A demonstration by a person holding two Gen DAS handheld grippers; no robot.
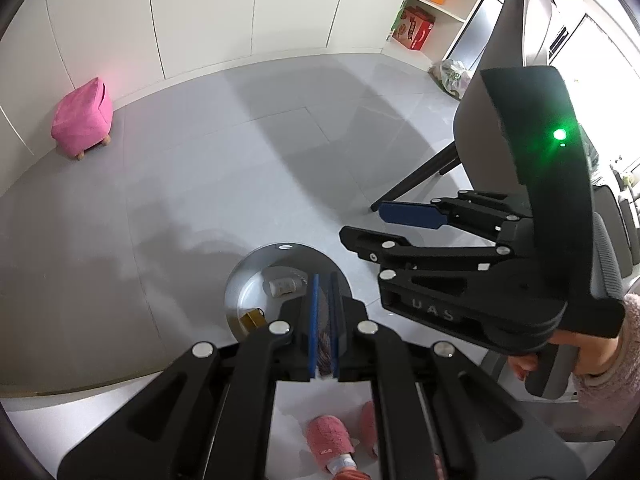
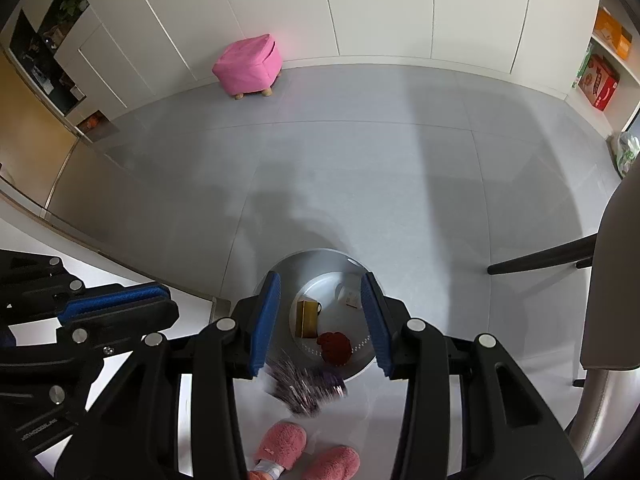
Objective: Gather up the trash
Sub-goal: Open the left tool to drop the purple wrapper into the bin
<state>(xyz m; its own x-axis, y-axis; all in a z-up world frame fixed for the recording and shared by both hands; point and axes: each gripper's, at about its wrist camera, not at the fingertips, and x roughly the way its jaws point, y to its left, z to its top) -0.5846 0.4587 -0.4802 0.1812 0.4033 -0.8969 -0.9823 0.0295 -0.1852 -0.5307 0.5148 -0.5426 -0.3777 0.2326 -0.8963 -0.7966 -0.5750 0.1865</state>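
A round silver bin (image 1: 256,264) (image 2: 320,260) stands on the grey floor below both grippers. Inside lie a white bottle (image 1: 285,286) (image 2: 348,294), a yellow box (image 1: 252,318) (image 2: 307,318) and a red crumpled piece (image 2: 335,347). My left gripper (image 1: 324,334) is shut on a thin purple shiny wrapper (image 1: 325,350) and holds it above the bin's near edge. My right gripper (image 2: 322,322) (image 1: 384,222) is open over the bin; a purple shiny wrapper (image 2: 308,386) shows blurred in the air just below its fingers.
A pink stool (image 1: 82,116) (image 2: 249,65) stands by the white cabinets. A chair with black legs (image 1: 416,178) (image 2: 540,260) is at the right. Shelves with boxes (image 1: 414,28) and a plastic bag (image 1: 452,76) are far right. Pink slippers (image 2: 280,446) are below.
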